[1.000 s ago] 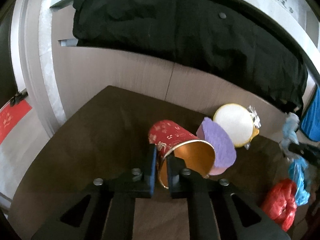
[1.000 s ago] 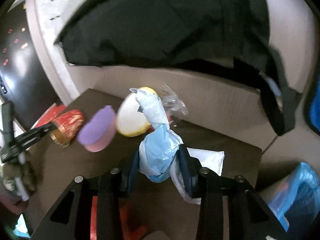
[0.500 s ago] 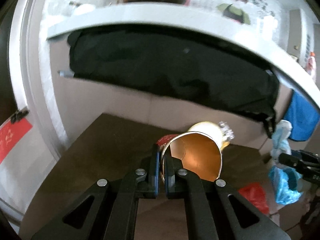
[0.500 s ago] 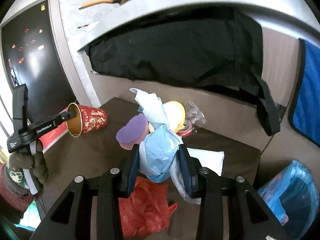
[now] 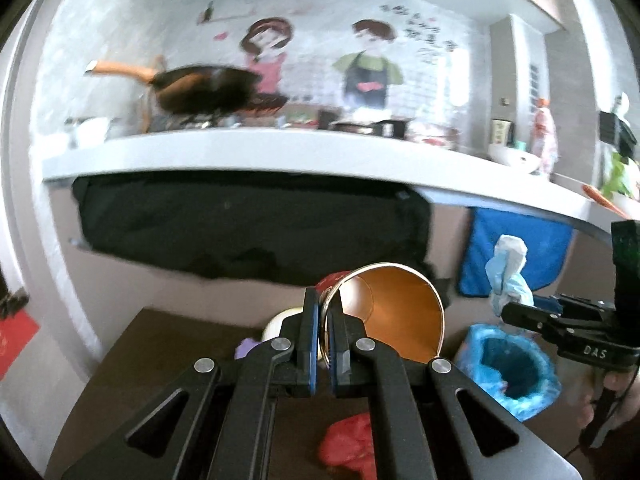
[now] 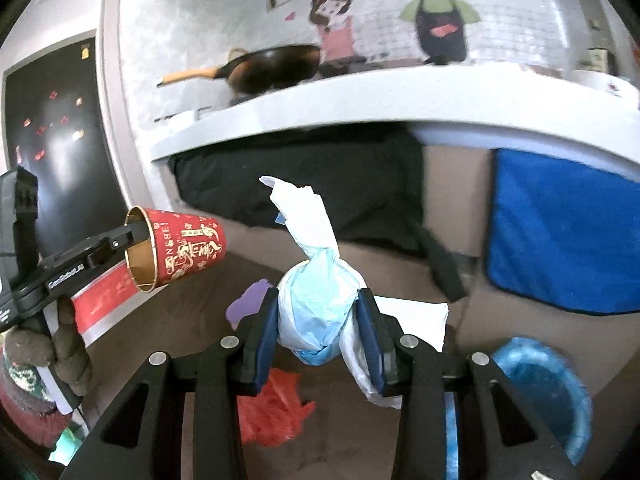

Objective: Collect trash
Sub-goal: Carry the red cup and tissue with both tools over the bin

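Note:
My left gripper (image 5: pixel 325 334) is shut on the rim of a red paper cup (image 5: pixel 394 312) with a gold inside, held well above the brown table (image 5: pixel 132 360). In the right wrist view the cup (image 6: pixel 180 248) lies on its side in the air at the left. My right gripper (image 6: pixel 320 324) is shut on a knotted light-blue and white plastic bag (image 6: pixel 316 312), also lifted; it shows in the left wrist view (image 5: pixel 506 276) above a bin lined with a blue bag (image 5: pixel 510 368), which stands low at the right (image 6: pixel 540 396).
On the table lie a red plastic bag (image 6: pixel 272 408), a purple lid (image 6: pixel 248 308), a white paper sheet (image 6: pixel 416 320) and a white round lid (image 5: pixel 280 320). Behind are a grey counter (image 5: pixel 280 152) with a wok (image 6: pixel 272 68), black cloth (image 5: pixel 240 224) and blue cloth (image 6: pixel 560 232).
Both grippers have risen from the table and tilted up. The red cup has been lifted off the table. The knotted bag stays in the right gripper, now nearer the blue bin.

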{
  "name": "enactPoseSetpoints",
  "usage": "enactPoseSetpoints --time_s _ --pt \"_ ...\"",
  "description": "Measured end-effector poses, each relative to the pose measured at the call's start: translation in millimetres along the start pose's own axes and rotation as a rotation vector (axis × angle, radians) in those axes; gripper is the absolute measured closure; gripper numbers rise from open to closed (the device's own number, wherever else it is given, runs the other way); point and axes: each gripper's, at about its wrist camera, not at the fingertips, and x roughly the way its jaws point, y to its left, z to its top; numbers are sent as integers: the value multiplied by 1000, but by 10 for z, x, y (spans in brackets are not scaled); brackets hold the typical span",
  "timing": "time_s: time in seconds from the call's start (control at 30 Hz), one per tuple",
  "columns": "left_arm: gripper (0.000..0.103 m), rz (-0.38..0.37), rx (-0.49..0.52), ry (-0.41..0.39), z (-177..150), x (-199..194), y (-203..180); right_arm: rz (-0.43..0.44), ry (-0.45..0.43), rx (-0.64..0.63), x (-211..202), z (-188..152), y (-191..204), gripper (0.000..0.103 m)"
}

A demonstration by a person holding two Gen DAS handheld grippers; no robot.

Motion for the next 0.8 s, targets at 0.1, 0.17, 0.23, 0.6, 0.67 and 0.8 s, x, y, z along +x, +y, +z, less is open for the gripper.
enactPoseSetpoints --time_s 0.1,0.17,0.23,0.6,0.67,0.8 --pt "99 -41 20 -10 54 4 -261 -37 -23 10 -227 -10 -177 68" --pt "99 -67 30 -10 63 21 -419 -61 -35 18 -344 -10 -272 68" --pt "99 -104 37 0 58 64 -593 -84 -44 27 -445 -22 -385 68" --pt "99 -262 91 108 -172 496 -1525 -200 -77 103 -919 -225 -1055 68" --pt "99 -287 101 125 -220 583 -1685 -215 -75 121 -966 -302 -1183 68" --pt "99 -330 117 154 -286 751 -1960 -244 -67 160 -1014 -439 -1429 68"
